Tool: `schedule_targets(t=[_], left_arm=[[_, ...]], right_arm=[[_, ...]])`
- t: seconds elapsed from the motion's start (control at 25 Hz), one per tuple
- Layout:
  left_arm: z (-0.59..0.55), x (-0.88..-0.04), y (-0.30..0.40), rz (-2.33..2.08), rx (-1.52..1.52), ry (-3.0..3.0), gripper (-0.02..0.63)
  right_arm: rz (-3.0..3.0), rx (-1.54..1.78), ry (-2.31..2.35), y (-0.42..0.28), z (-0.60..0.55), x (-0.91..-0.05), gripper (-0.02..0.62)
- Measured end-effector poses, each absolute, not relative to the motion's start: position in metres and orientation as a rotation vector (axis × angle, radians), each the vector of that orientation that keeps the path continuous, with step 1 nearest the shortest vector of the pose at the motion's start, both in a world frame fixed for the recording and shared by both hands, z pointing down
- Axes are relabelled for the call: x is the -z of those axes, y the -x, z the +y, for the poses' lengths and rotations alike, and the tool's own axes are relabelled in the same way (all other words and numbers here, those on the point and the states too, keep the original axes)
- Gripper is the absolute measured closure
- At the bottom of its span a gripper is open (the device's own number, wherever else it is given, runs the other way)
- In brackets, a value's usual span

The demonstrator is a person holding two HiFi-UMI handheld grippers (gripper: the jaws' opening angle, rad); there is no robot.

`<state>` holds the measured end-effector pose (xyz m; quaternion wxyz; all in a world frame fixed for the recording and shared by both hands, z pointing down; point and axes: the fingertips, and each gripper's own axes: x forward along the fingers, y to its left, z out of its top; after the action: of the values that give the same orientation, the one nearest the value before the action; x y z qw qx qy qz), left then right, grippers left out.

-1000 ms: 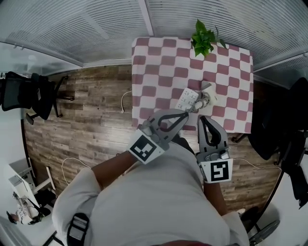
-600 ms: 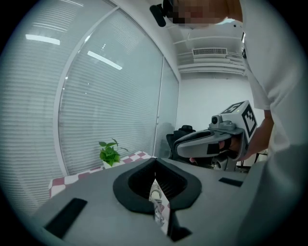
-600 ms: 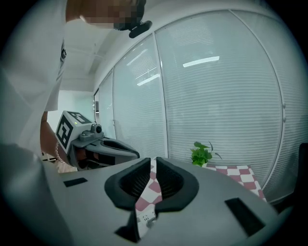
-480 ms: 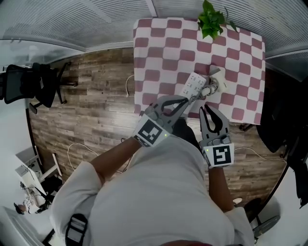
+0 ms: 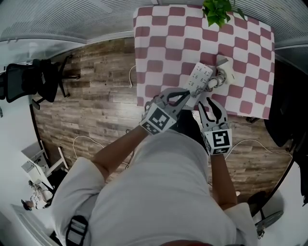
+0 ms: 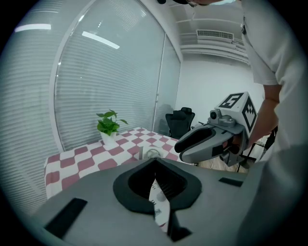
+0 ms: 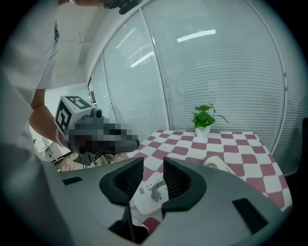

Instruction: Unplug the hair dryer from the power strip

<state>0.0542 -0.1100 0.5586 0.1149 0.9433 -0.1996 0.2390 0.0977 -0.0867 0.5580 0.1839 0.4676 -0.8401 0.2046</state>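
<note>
The power strip [image 5: 199,77] lies on the checkered surface [image 5: 159,43] near its front edge, and the hair dryer [image 5: 224,73] sits just beside it with its coiled cord. The right gripper [image 7: 153,166] hovers short of the strip, fingers opening, nothing gripped, the strip showing beyond the gap. The left gripper [image 6: 155,161] is alongside, fingers pressed together, empty. A potted plant [image 5: 217,10] stands at the far edge.

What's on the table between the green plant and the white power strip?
Just bare checkered tablecloth between plant and power strip, seen in the head view. The hair dryer lies beside the strip.
</note>
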Motion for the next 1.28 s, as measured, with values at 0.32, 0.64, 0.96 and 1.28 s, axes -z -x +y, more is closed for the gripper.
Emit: schedule_targets(t=[0.32,0.64,0.96,1.28], left_arm=[[-0.106,-0.612,-0.054,-0.557,-0.831,-2.724,0.575],[-0.101,-0.663,-0.052,-0.518,-0.976,-2.688,0.575],[-0.094,-0.696,-0.056,-0.45,-1.101,-2.657,0.575],[-0.092,-0.722,-0.051,-0.445,-1.24,-2.611,0.577]], right_arm=[[-2.276,-0.688,-1.274,-0.093,-0.079,-0.631,0.442],[-2.233,-0.75,-1.216,-0.082,-0.074,-0.68,0.417],[-2.232,-0.662,-1.205,-0.069,-0.081,-0.703,0.413],[-2.234,-0.479,-1.181,-0.062,-0.087,-0.71,0.416]])
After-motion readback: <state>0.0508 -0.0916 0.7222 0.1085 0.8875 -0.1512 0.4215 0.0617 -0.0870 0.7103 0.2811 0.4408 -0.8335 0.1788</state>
